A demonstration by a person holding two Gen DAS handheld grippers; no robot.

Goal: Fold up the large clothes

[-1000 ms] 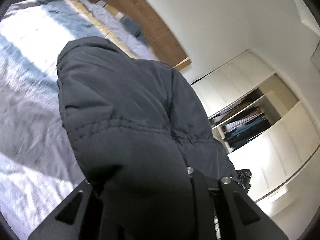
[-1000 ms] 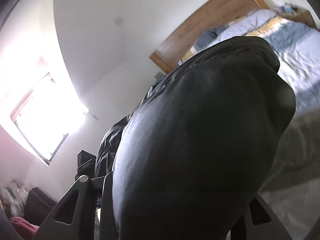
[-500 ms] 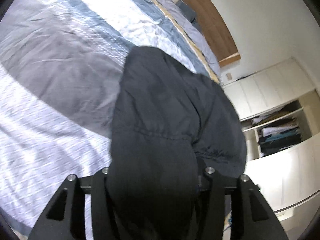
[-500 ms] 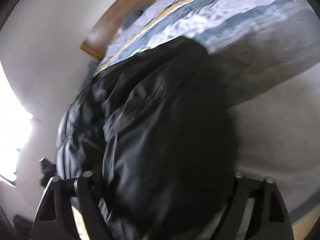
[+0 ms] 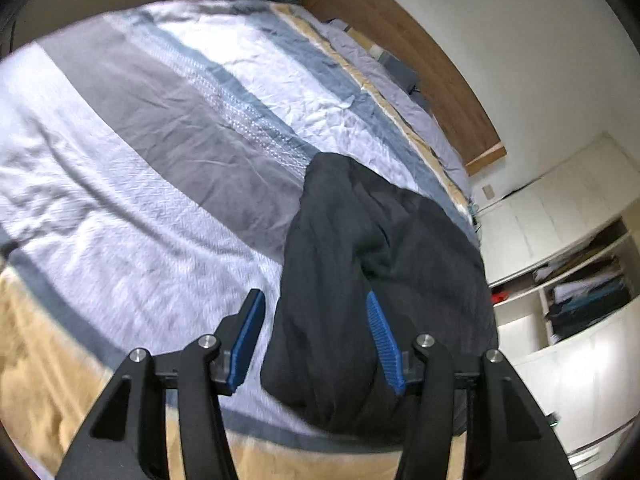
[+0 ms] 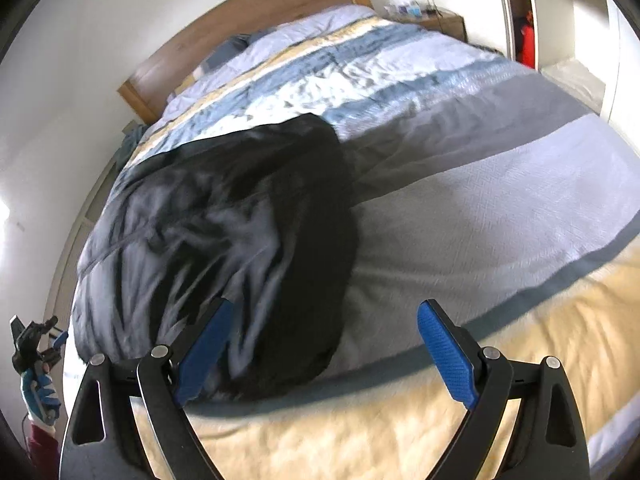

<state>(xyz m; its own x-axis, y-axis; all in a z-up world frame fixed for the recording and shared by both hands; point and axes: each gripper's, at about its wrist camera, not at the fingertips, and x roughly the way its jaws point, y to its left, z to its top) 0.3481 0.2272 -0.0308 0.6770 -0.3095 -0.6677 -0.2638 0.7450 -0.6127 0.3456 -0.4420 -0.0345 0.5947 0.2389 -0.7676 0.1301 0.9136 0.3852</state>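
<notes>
So the black jacket (image 5: 380, 264) is lying in a rumpled heap on the bed (image 5: 152, 128), down near the foot end where the striped duvet turns yellow, with one edge close to the bed's side. It looks like a padded, quilted thing with a slightly shiny shell, so I'd guess it's light for its bulk, totally floppy, and a bit slippery, the kind that puffs back up and slides off itself when you try to crease it. The left hand-held gripper (image 5: 316, 336) has its jaws spread, and the near lump of jacket sits between them with neither blue pad visibly pressing on it. The right hand-held gripper (image 6: 324, 352) is opening wide too, with the jacket's near edge showing between its jaws but nothing pinched. If it were me I'd grab at a stitched seam or the hem, where the fabric is doubled and less likely to slip, one corner per side, then drag it flat before folding.
</notes>
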